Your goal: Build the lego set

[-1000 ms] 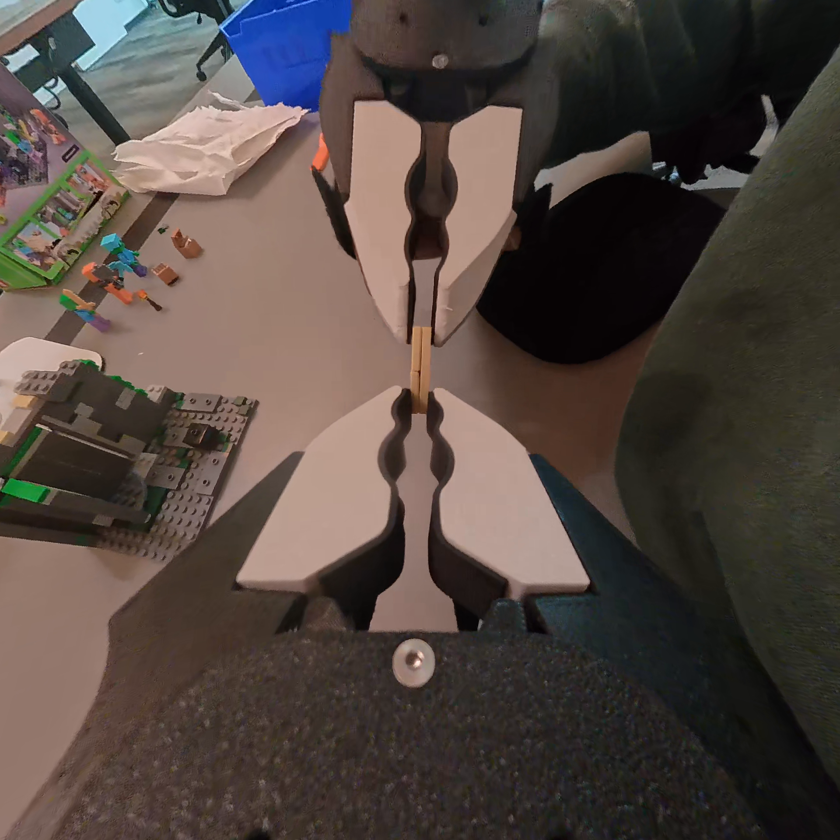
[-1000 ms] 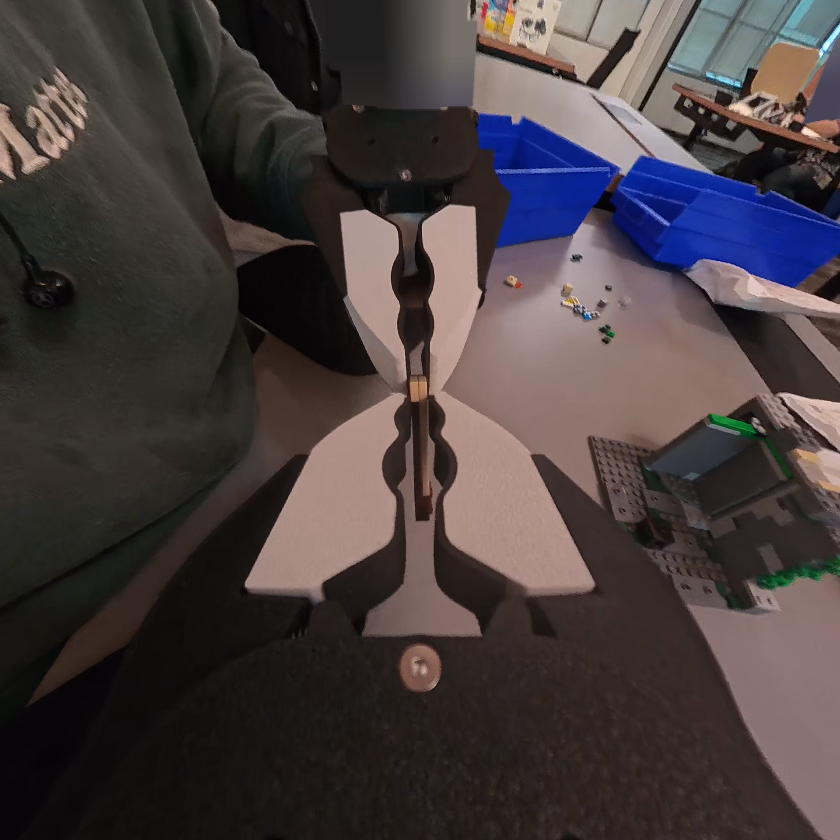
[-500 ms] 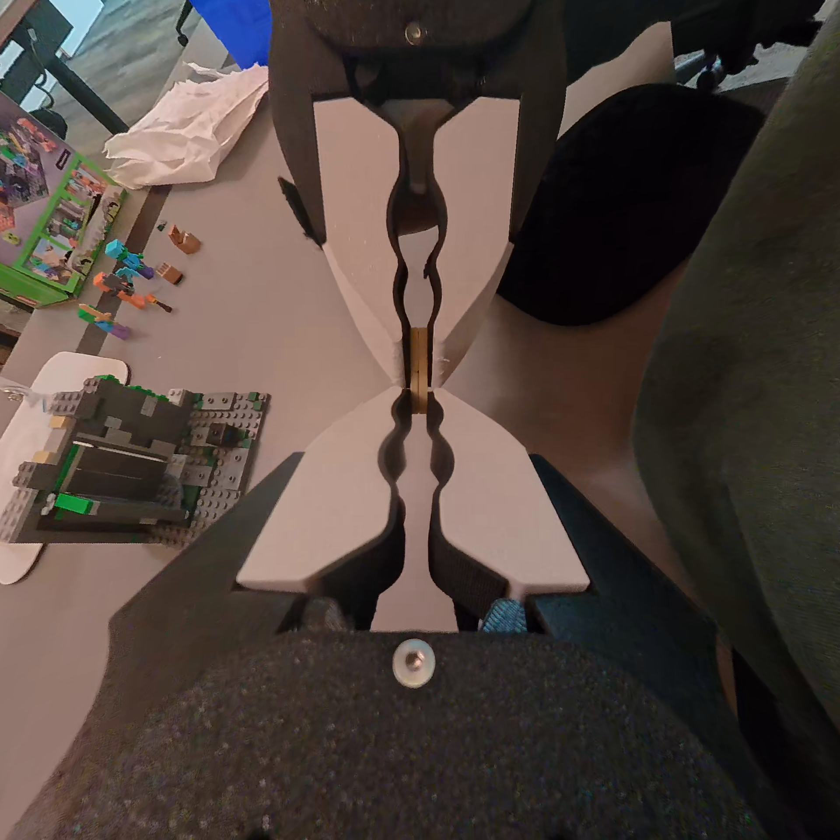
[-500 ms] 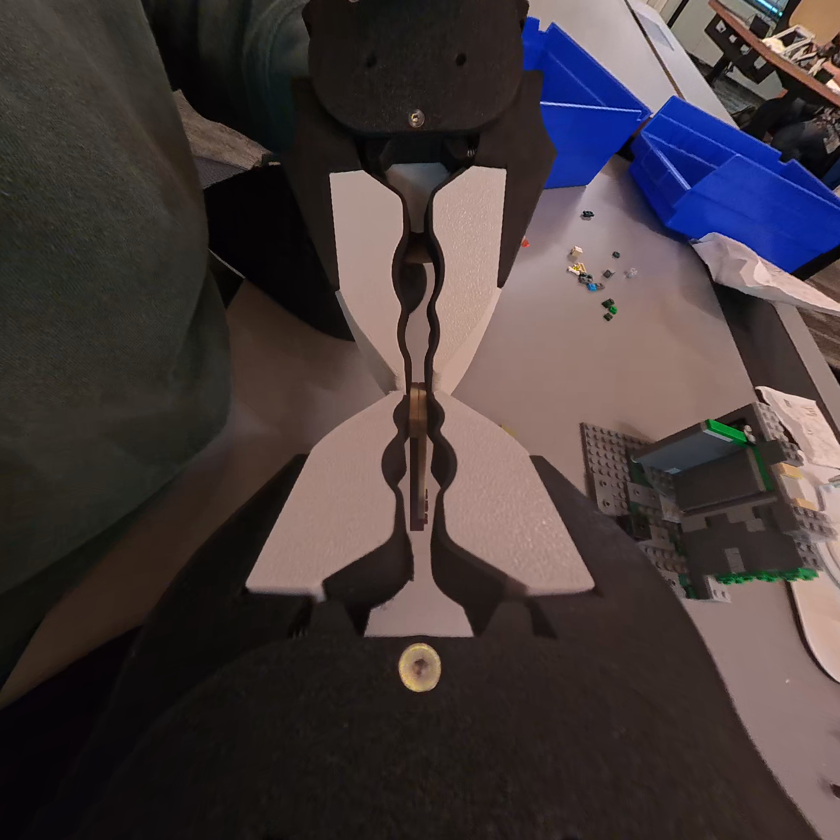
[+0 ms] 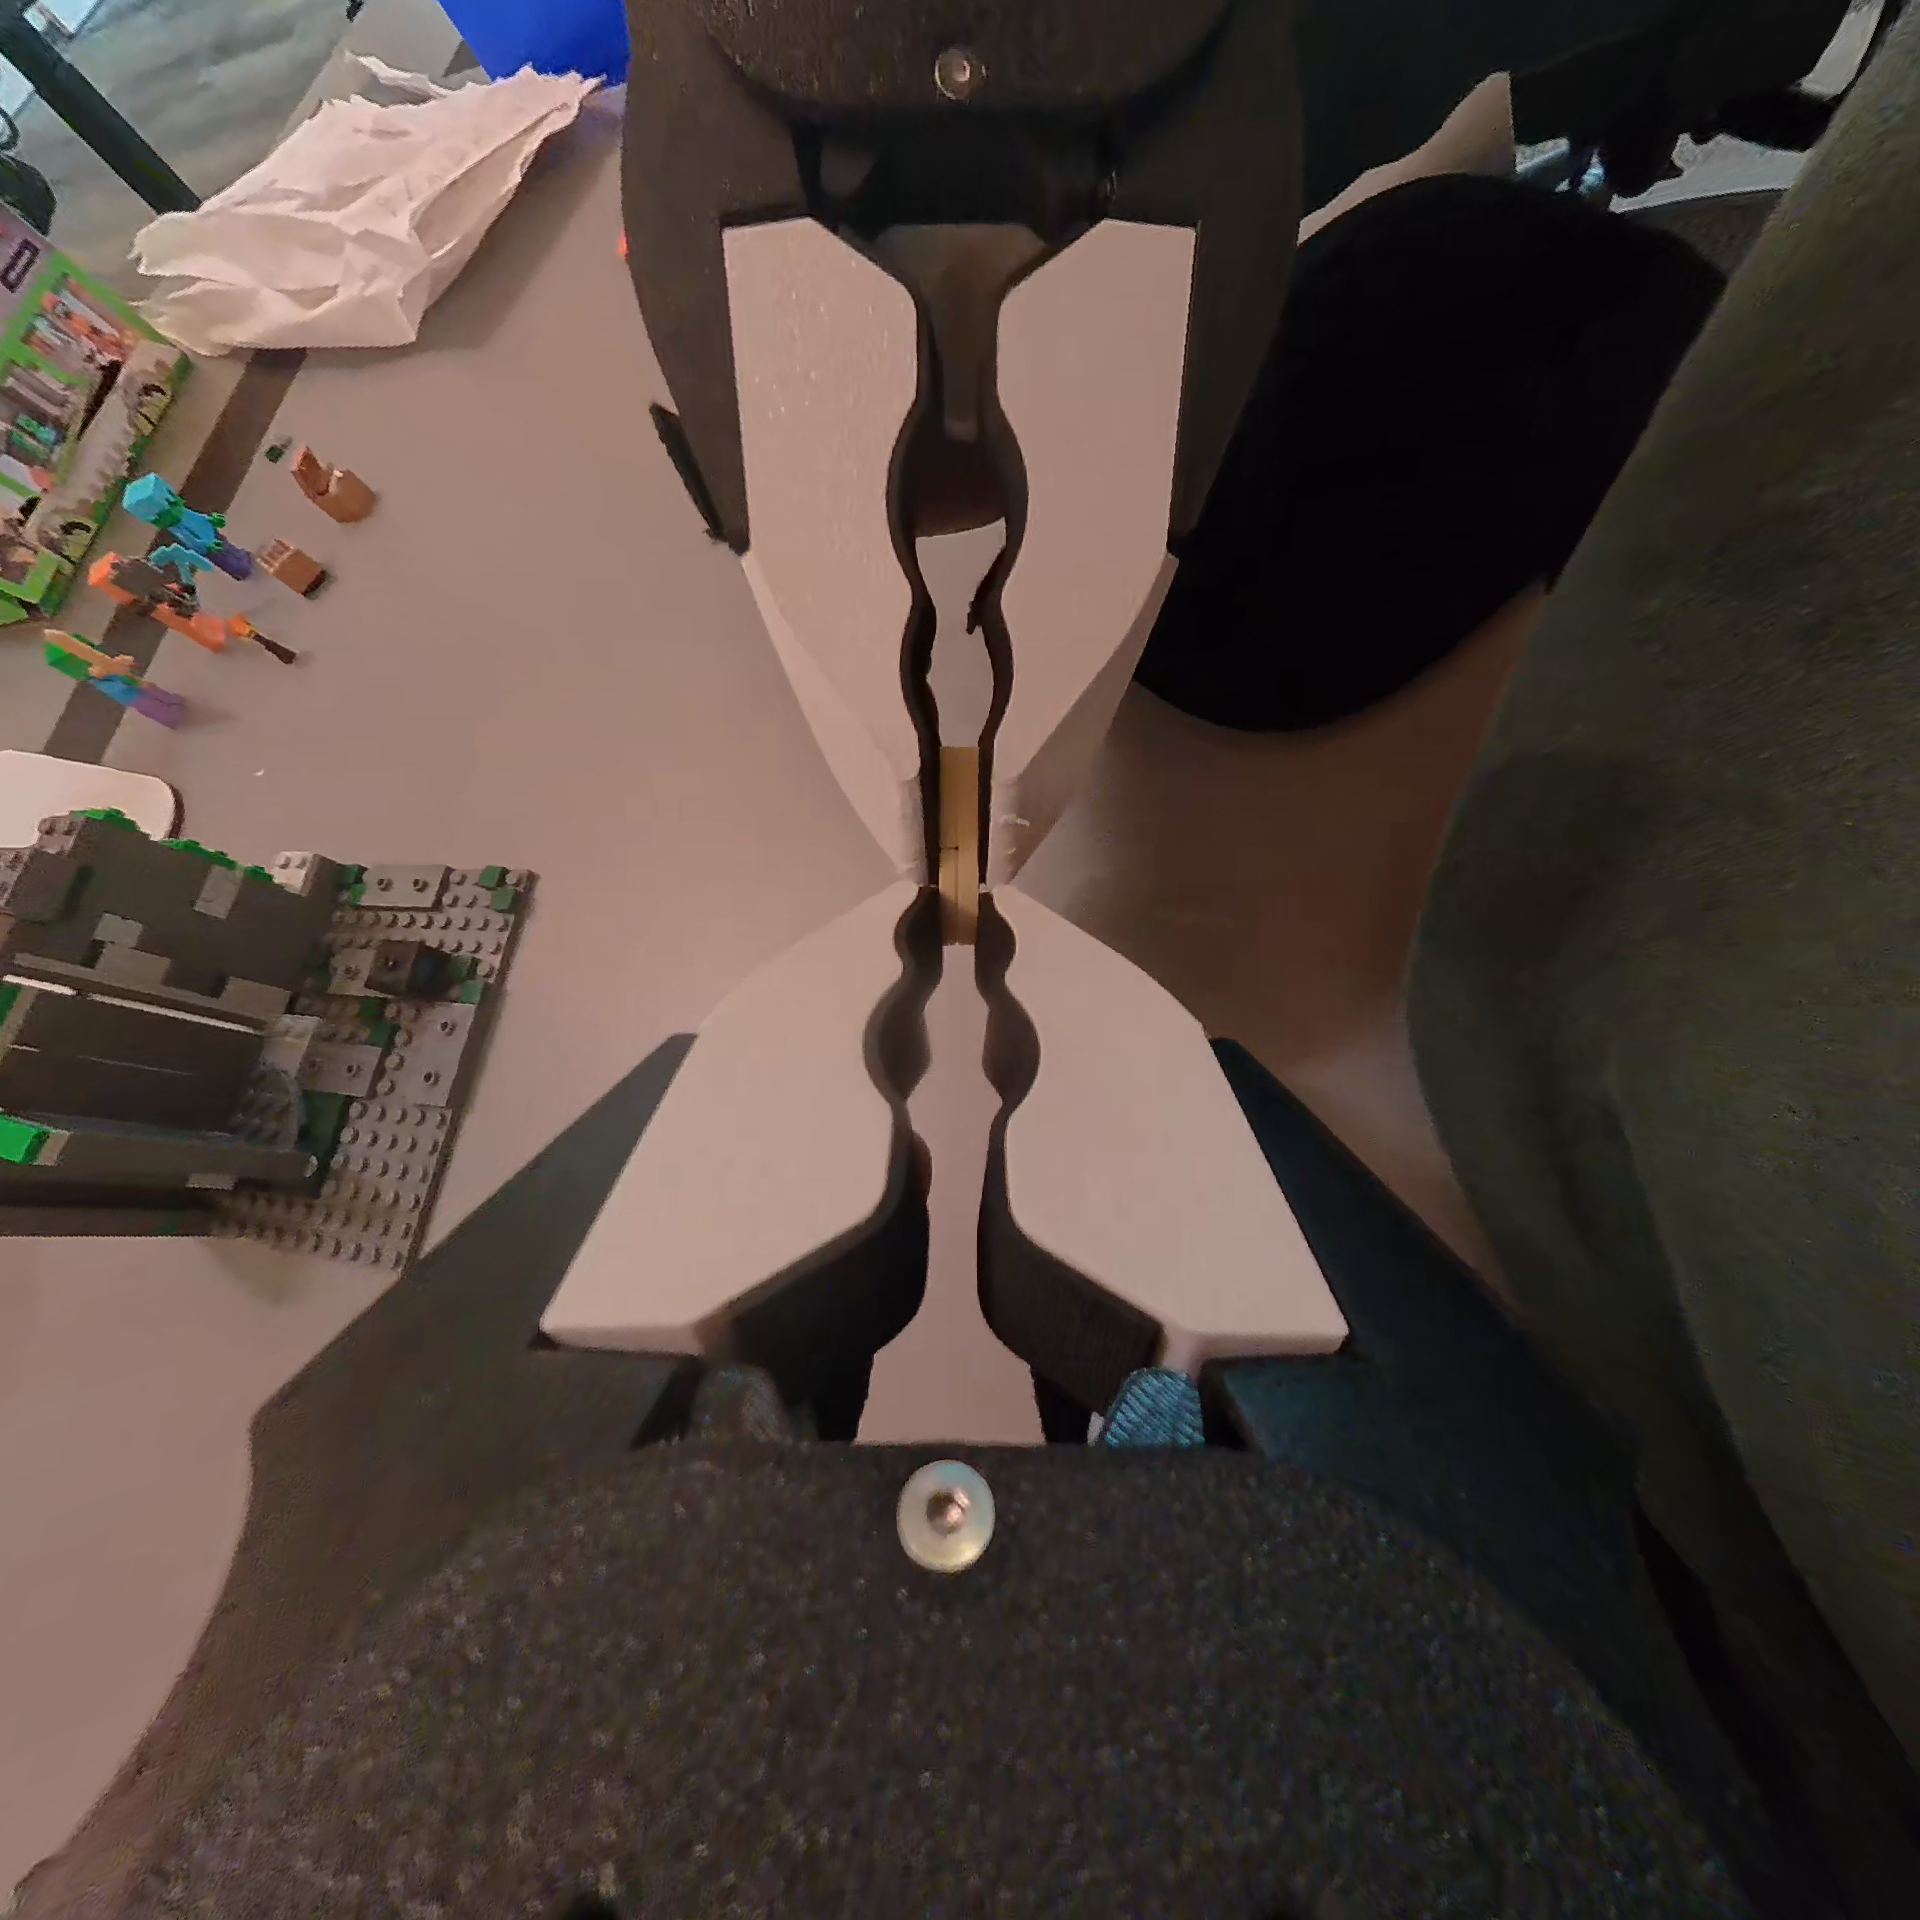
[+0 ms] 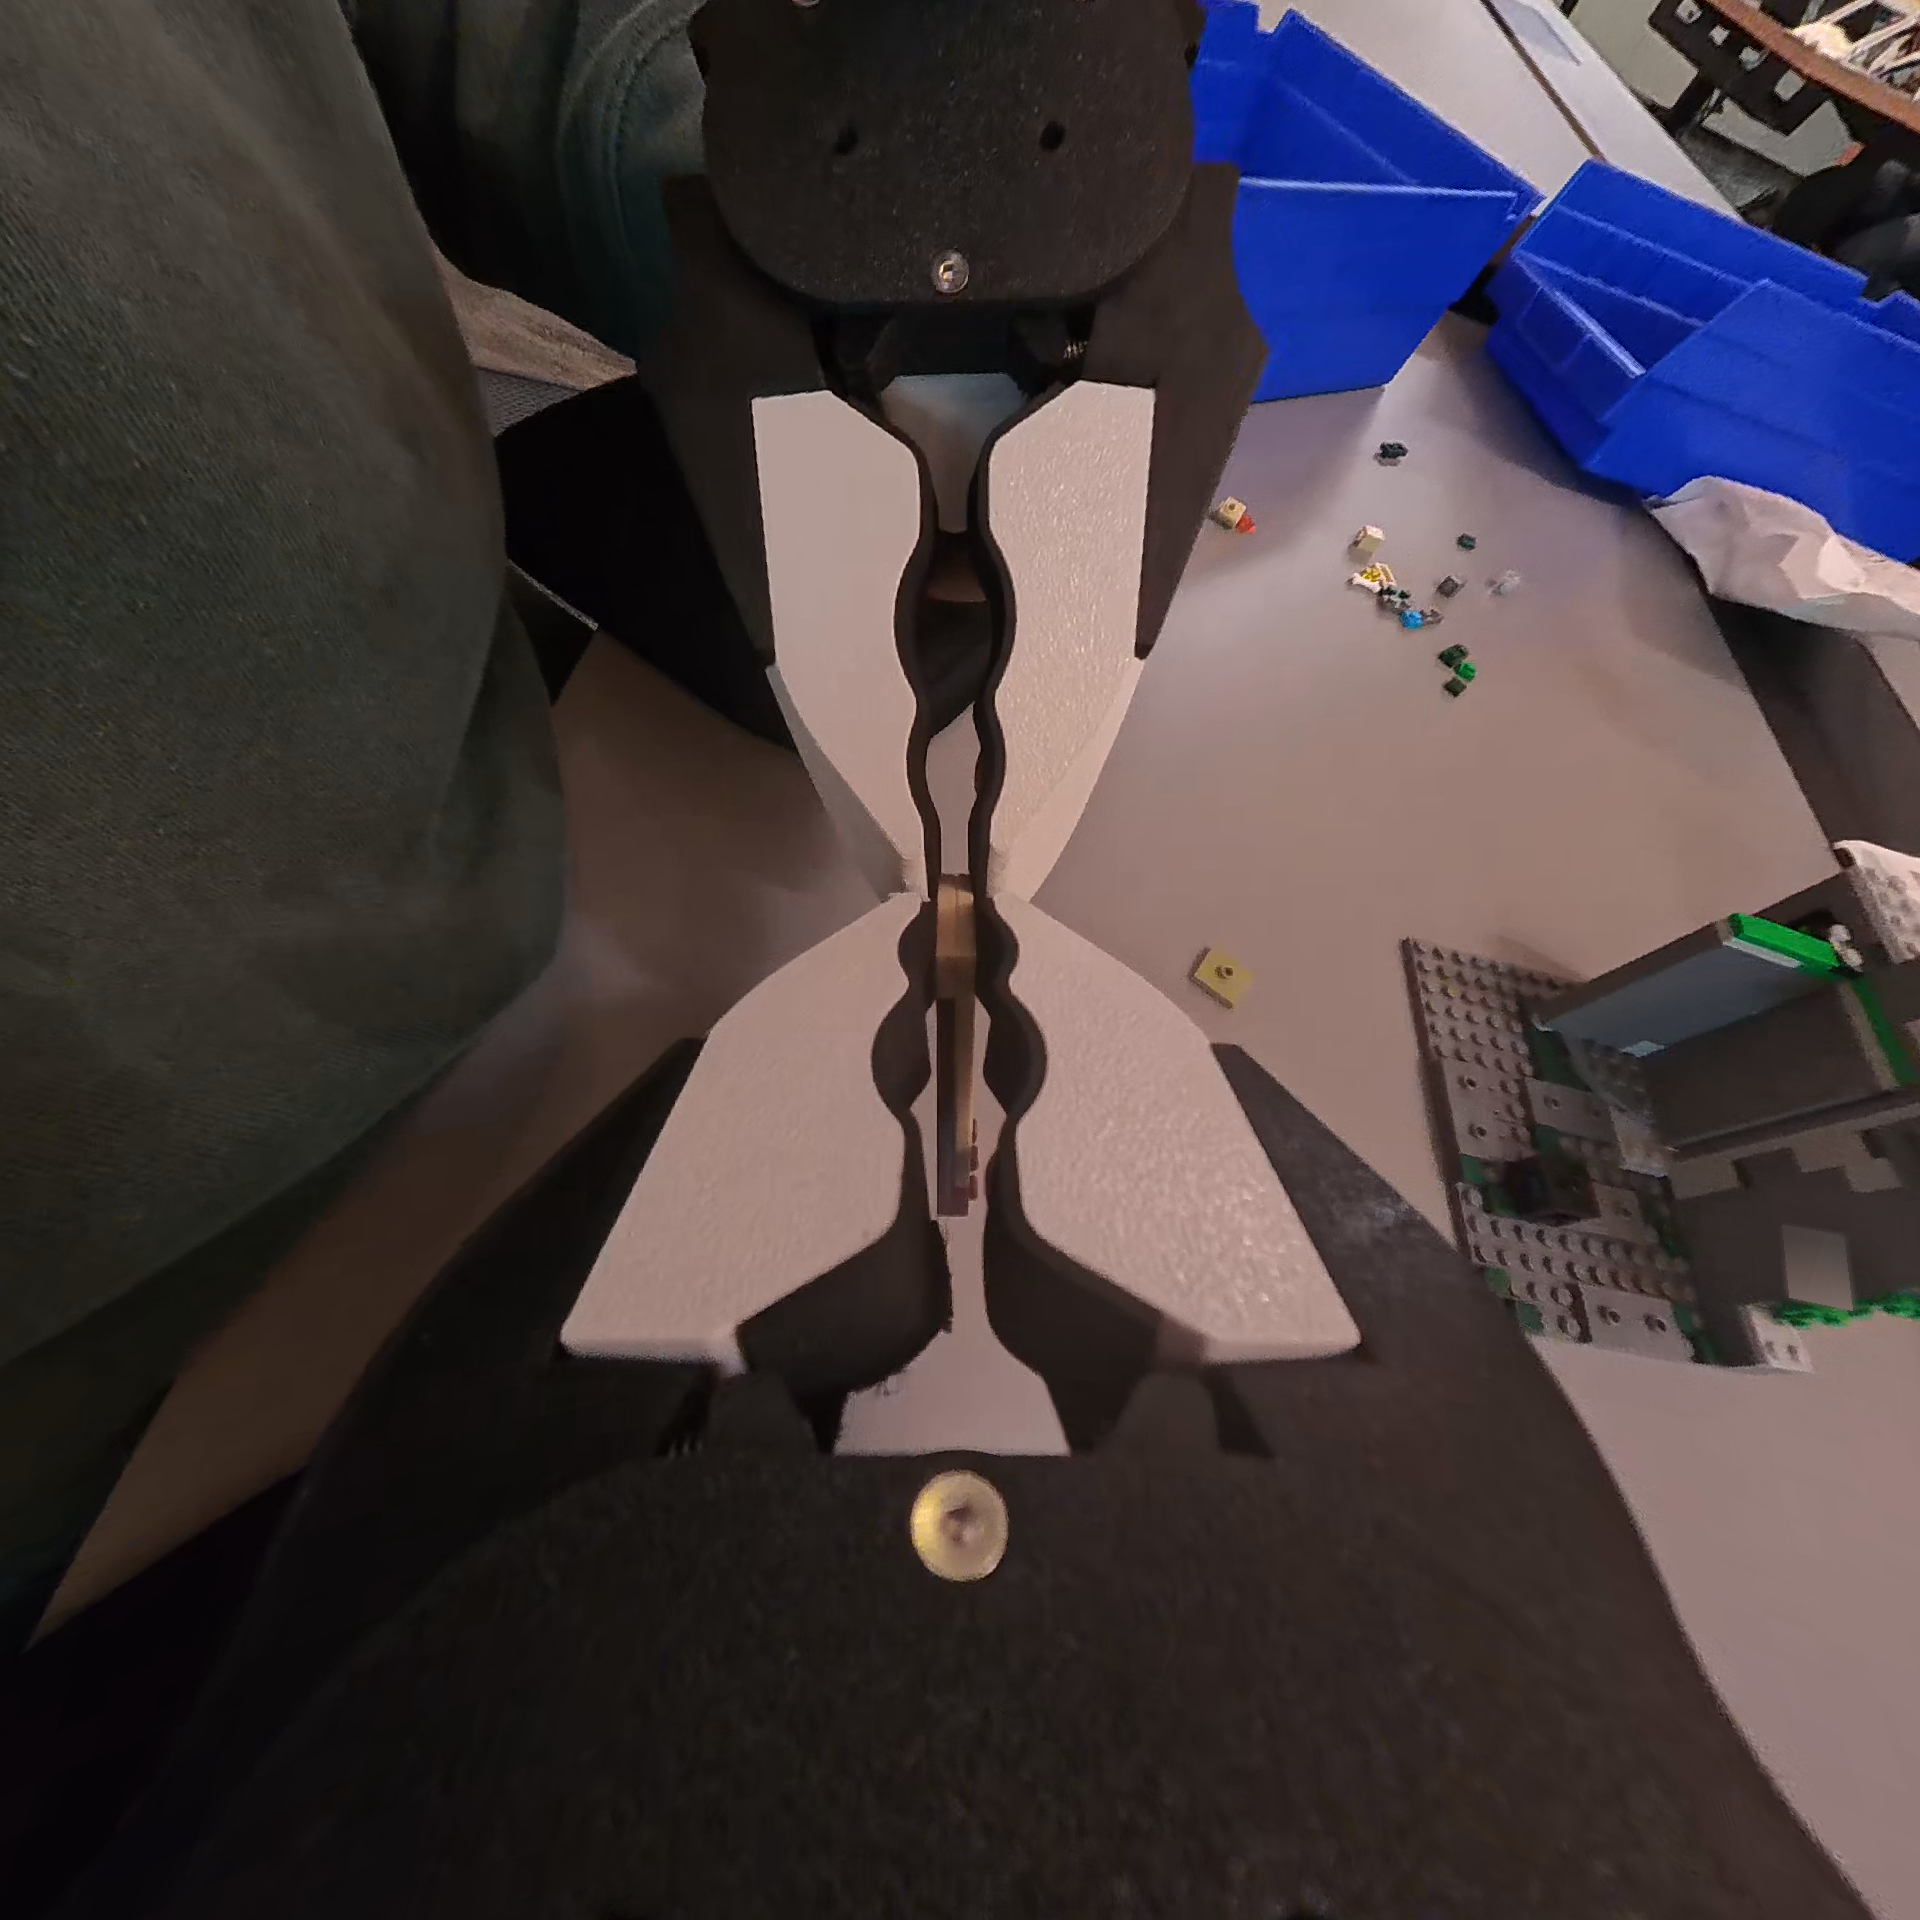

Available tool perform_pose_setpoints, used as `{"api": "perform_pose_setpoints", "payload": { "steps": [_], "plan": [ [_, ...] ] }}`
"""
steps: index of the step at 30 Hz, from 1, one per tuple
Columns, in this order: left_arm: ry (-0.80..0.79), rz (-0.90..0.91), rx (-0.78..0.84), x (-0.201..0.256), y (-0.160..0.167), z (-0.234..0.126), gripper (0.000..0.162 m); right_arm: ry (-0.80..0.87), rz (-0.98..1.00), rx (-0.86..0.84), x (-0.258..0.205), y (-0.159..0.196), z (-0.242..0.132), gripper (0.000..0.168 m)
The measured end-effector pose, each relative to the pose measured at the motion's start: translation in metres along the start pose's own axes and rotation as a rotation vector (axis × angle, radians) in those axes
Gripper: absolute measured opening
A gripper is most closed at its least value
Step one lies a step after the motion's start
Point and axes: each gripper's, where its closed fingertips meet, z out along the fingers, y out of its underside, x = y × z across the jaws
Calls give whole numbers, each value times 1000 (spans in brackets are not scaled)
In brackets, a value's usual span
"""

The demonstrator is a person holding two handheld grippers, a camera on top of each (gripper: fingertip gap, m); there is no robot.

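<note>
Tan lego plates (image 5: 957, 831), thin and stacked, are pinched between both tongs, held tip to tip above the grey worktop (image 5: 582, 665). Left tongs (image 5: 957, 914) and right tongs (image 6: 956, 925) are both narrow, clamped on the plates. Pressing squarely should seat the studs; twisting risks slipping.

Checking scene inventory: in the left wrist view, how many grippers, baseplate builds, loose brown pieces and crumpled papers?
Grippers: 2, left gripper, right gripper
Baseplate build: 1
Loose brown pieces: 2
Crumpled paper: 1
Total: 6
</note>
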Motion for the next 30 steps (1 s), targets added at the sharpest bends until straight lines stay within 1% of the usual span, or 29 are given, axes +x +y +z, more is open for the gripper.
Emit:
{"api": "perform_pose_setpoints", "payload": {
  "steps": [3, 8, 10, 13, 15, 16, 18, 20, 21, 23, 26, 30],
  "plan": [
    [-8, -14, 9, -1, 0, 2, 7, 8, 9, 20, 1, 1, 0, 6],
    [-20, 11, -14, -1, 2, 3, 7, 26, -8, 14, 2, 3, 1, 6],
    [-18, 2, 10, -1, -1, 2, 6, 38, -9, 39, 3, 0, -1, 6],
    [-30, -23, 122, -6, -12, -5, 8, 60, 20, 144, 7, -12, -9, 6],
    [-10, -88, 221, -7, -22, -11, 19, 56, 52, 239, 10, -22, -17, 6],
    [-4, -113, 265, -7, -26, -14, 20, 57, 63, 284, 10, -27, -21, 6],
    [-4, -152, 347, -8, -35, -19, 19, 47, 73, 358, 9, -36, -26, 6],
    [-3, -172, 418, -9, -43, -24, 11, 48, 66, 386, 9, -39, -28, 6],
    [8, -168, 428, -7, -45, -25, 7, 46, 67, 402, 9, -41, -29, 6],
    [-8, -141, 439, -7, -48, -27, 6, 32, 73, 429, 8, -44, -31, 6],
    [-11, -105, 392, -5, -46, -26, 6, 12, 88, 423, 6, -42, -30, 6],
    [-17, -58, 284, -4, -37, -21, 6, 4, 79, 290, 6, -33, -25, 7]
  ]
}}
